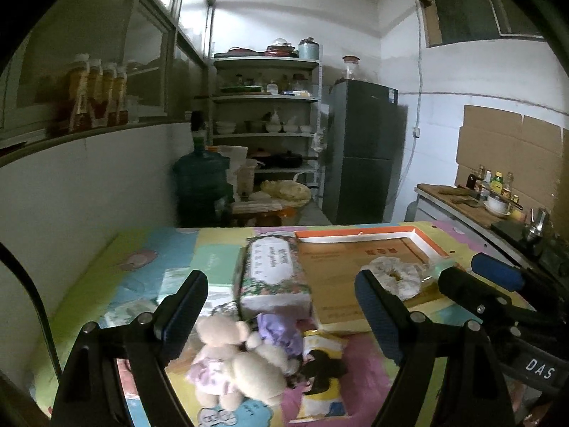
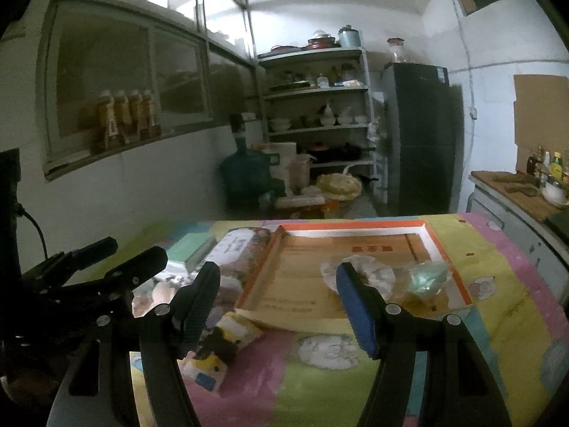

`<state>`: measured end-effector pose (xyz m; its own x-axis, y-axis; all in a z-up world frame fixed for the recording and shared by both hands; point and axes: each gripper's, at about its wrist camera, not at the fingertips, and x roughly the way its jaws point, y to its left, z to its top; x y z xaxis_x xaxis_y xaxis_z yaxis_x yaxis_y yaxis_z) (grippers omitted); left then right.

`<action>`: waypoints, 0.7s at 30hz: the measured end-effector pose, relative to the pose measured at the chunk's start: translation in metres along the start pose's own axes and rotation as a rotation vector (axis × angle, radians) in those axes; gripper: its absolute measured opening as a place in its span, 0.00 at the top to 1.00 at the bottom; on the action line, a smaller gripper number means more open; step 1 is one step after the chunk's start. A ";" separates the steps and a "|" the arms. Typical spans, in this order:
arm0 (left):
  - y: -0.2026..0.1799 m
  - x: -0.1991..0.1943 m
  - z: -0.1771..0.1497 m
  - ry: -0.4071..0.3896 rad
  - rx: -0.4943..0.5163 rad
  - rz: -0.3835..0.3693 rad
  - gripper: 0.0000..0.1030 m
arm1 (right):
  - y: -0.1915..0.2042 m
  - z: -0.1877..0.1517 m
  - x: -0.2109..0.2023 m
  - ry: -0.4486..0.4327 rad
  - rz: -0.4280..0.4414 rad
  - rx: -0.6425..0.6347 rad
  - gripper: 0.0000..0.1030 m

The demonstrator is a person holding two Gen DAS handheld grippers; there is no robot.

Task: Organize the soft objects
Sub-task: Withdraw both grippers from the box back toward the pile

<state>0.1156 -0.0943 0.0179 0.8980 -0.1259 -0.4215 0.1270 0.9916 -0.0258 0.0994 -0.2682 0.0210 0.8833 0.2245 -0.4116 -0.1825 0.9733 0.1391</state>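
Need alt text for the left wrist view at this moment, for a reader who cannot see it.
The open left gripper hovers over a teddy bear lying on a colourful mat. A floral tissue pack lies just beyond the bear, and beside it an orange-rimmed shallow box holds a scrunchie; the right gripper is at the right edge.

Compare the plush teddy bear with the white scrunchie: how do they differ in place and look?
The plush teddy bear lies on the colourful table mat, outside the box; the white scrunchie lies inside the shallow orange-rimmed box. The bear is cream and bulky with limbs; the scrunchie is a flat ring with a hole. Both look soft, and neither is held by a gripper.
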 end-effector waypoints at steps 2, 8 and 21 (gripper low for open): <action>0.007 -0.004 -0.002 -0.003 -0.005 0.008 0.18 | 0.008 -0.002 0.000 0.000 0.006 -0.005 0.33; 0.028 -0.013 -0.008 -0.010 -0.023 0.038 0.18 | 0.033 -0.009 0.001 -0.001 0.024 -0.014 0.32; 0.078 -0.021 -0.023 -0.011 -0.068 0.102 0.18 | 0.081 -0.019 0.020 0.024 0.074 -0.034 0.32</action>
<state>0.0972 -0.0138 0.0042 0.9093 -0.0239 -0.4154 0.0060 0.9990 -0.0443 0.0942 -0.1842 0.0072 0.8561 0.2966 -0.4232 -0.2620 0.9550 0.1393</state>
